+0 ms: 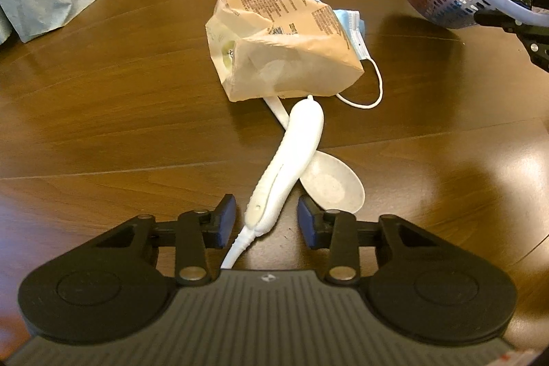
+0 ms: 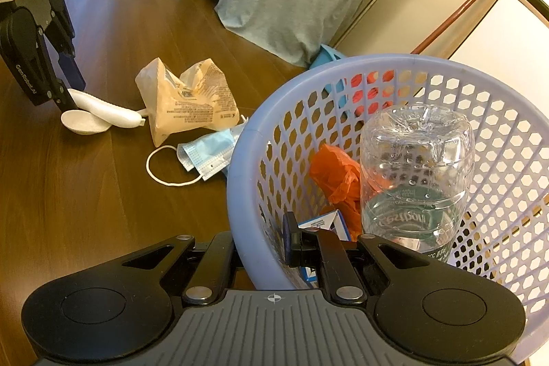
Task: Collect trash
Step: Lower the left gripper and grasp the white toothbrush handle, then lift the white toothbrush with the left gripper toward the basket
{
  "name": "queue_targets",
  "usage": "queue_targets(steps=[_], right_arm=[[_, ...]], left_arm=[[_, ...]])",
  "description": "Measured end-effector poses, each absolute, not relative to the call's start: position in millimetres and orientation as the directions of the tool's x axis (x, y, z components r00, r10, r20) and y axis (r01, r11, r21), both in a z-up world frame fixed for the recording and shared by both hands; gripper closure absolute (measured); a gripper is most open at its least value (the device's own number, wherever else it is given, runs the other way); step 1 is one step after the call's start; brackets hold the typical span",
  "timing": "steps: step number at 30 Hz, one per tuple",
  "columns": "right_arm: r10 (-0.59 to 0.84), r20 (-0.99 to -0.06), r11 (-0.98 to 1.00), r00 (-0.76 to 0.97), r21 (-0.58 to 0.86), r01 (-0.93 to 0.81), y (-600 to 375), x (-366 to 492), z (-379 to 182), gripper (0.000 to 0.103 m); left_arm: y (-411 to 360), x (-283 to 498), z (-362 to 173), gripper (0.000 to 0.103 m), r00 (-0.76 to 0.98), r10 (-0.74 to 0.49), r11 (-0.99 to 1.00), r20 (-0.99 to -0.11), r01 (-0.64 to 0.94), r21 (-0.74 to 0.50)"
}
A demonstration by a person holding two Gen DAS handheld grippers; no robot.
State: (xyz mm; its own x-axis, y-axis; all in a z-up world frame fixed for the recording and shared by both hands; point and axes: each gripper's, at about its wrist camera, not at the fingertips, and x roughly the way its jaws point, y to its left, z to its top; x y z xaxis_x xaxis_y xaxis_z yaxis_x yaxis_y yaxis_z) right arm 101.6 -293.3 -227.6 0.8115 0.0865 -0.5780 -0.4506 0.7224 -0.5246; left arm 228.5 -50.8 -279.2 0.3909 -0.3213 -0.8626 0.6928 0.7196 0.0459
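Now, by size:
Basket (image 2: pixel 240 160): lilac plastic; right hand-held gripper (image 2: pixel 264 246) pinches its rim, closed.
Paper bag (image 1: pixel 281 50): on the wooden floor; light, crumpled.
Face mask (image 2: pixel 206 156): beside the bag, soft.
White tube-like wrapper (image 1: pixel 291 160): over a plastic spoon (image 1: pixel 329 184); probably light, stiff; take mid-body.
Left hand-held gripper (image 1: pixel 267 218): wide apart, straddling the wrapper's near end, empty.

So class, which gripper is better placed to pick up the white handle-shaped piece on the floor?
Left. The left gripper is open and straddles the white handle-shaped piece, while the right gripper is clamped on the laundry-style basket rim.
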Motion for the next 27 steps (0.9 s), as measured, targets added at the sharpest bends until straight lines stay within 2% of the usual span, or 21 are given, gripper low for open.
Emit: queue_targets(steps=[4,6,17,27], right_arm=[[0.086,-0.578,0.722,0.811,-0.525,-0.450,-292.9,101.6,-227.8,0.097],[0.086,-0.579,0.722,0.811,-0.525,-0.451,-293.3,101.5,-228.0,0.097],[0.086,-0.578,0.726,0.811,-0.521,-0.448,-294.6,101.5,-228.6,0.097],[0.086,-0.578,0.729,0.812,-0.519,-0.447,-295.4,101.3,-227.8,0.097]], left_arm=[[-52.0,229.9,-279.1,0.082,0.385,-0.328,0.723,-0.863,0.690,0.033],[-52.8,228.8,-279.0,0.084,0.381,-0.331,0.721,-0.864,0.692,0.029],[-47.0,224.1,-275.1,0.087,0.377,-0.326,0.750,-0.867,0.661,0.005],[-42.1,206.4,-256.8,0.087,0.410,-0.314,0.735,-0.856,0.676,0.054]])
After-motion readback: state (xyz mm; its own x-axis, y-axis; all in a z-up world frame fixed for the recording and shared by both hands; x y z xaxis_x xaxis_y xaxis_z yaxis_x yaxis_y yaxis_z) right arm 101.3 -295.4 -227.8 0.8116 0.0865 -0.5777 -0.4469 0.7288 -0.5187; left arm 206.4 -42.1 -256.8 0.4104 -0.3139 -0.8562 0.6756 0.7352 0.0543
